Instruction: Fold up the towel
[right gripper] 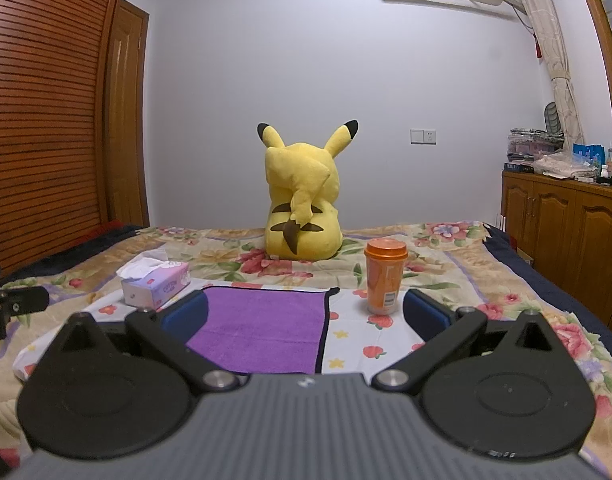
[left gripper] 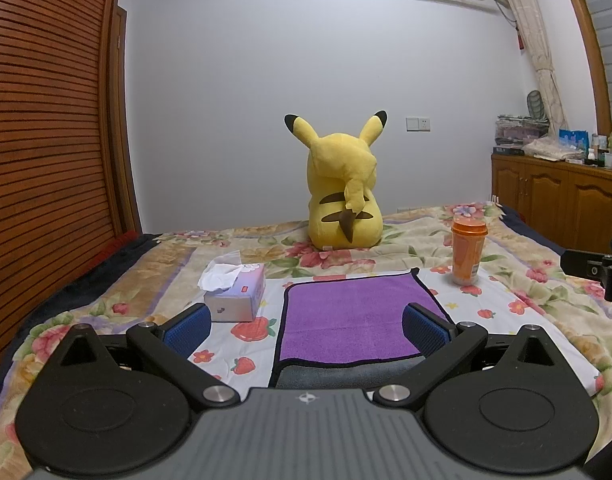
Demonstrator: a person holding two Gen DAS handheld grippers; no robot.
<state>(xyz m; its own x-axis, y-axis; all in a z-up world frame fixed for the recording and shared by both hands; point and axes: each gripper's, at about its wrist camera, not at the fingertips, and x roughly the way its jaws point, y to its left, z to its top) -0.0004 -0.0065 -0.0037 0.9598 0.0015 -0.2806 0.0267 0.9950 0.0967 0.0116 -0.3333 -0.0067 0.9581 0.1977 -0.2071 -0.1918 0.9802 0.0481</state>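
Observation:
A purple towel [left gripper: 351, 314] with a dark border lies flat on the bed, its grey underside folded up at the near edge. It also shows in the right wrist view [right gripper: 262, 328]. My left gripper [left gripper: 306, 322] is open and empty, held above the towel's near left part. My right gripper [right gripper: 304, 314] is open and empty, held above the towel's near right edge. Part of the right gripper shows at the right edge of the left wrist view [left gripper: 601, 272], and part of the left gripper at the left edge of the right wrist view [right gripper: 10, 308].
A tissue box [left gripper: 236, 294] stands left of the towel. An orange cup [left gripper: 467, 250] stands at its far right corner. A yellow plush toy [left gripper: 343, 188] sits further back on the floral bedspread [left gripper: 545, 300]. A wooden cabinet [left gripper: 557, 196] lines the right wall.

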